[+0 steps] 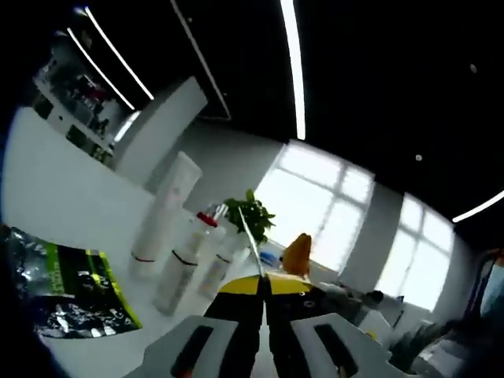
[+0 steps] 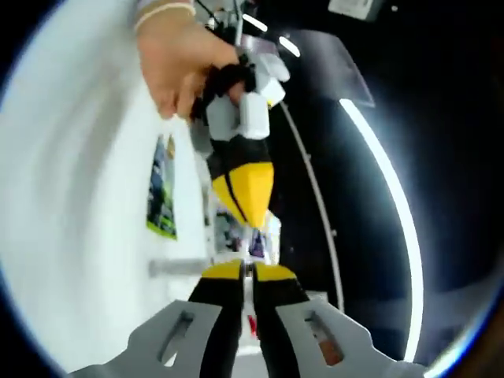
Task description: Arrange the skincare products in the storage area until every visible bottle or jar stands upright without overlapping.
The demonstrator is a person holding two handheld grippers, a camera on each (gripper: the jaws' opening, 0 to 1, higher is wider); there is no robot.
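My left gripper [image 1: 264, 282] has its black, yellow-tipped jaws pressed together; a thin pale strip [image 1: 250, 236] rises from the tips and I cannot tell what it is. Beyond it, on the white table [image 1: 71, 197], stand a tall white tube [image 1: 167, 211], a white bottle with a red cap [image 1: 189, 261] and another white bottle [image 1: 220, 264], close side by side. In the right gripper view my right gripper [image 2: 250, 272] is shut, and the left gripper [image 2: 246, 189], held by a hand [image 2: 185, 67], points its yellow tip at it. A grey tube [image 2: 179, 268] lies beside my jaws.
A black and green packet [image 1: 71, 285] [image 2: 161, 193] lies flat on the table. Behind the bottles there is a green plant [image 1: 250, 214] and an orange object [image 1: 298, 253]. Bright windows and ceiling light strips fill the background.
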